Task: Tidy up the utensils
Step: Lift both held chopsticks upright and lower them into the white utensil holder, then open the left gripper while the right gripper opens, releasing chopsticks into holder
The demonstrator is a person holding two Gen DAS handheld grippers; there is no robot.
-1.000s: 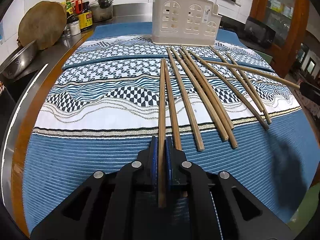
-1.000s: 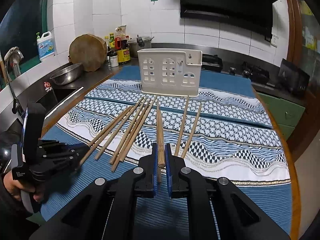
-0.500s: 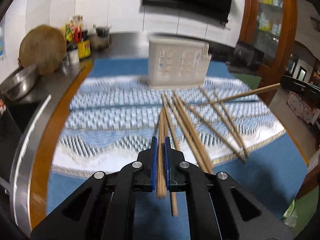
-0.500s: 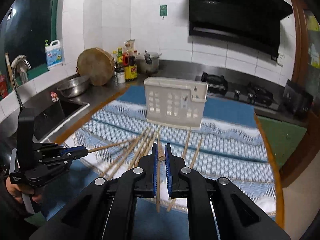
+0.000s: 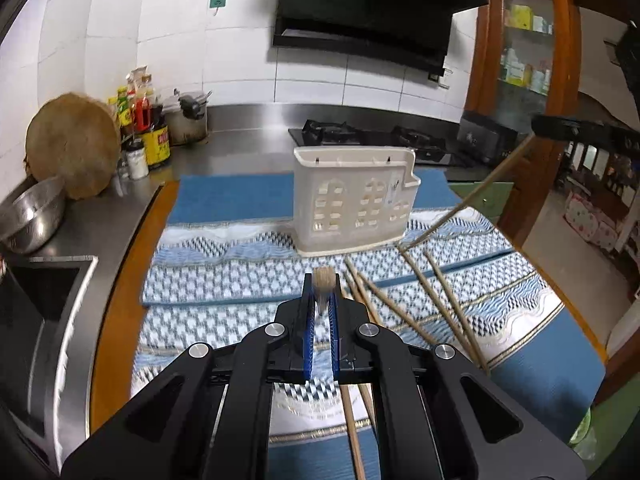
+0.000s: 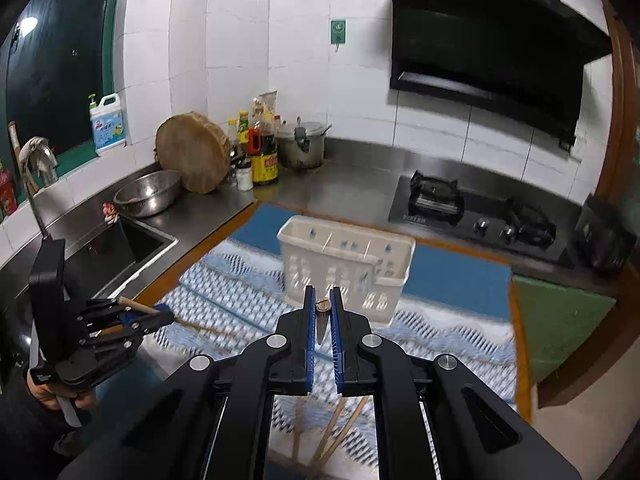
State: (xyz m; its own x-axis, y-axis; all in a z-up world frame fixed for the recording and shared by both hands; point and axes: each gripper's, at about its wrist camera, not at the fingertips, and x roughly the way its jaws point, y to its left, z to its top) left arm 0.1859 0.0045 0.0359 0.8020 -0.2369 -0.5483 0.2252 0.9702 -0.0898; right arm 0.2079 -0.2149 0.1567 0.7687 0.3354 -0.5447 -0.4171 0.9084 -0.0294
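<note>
Now each hand-held gripper, left point(image 5: 321, 292) and right point(image 6: 323, 305), is clenched on one brown wooden chopstick point(image 5: 323, 280), lifted above the patterned blue-and-white cloth on the table point(image 5: 224, 280). Tip each nearly upright over the cream perforated plastic utensil holder point(image 5: 354, 206) toward the table's far edge, then lower it inside before releasing.

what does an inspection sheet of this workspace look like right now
surface: table under a blue patterned cloth
job's things: white holder upright and empty; loose chopsticks lying in front of it
clutter: nothing seen on the cloth
grippers: left gripper shut on a chopstick; right gripper shut on another chopstick
cables: nothing seen
surroundings: steel bowl, round board, bottles, stove, sink
</note>
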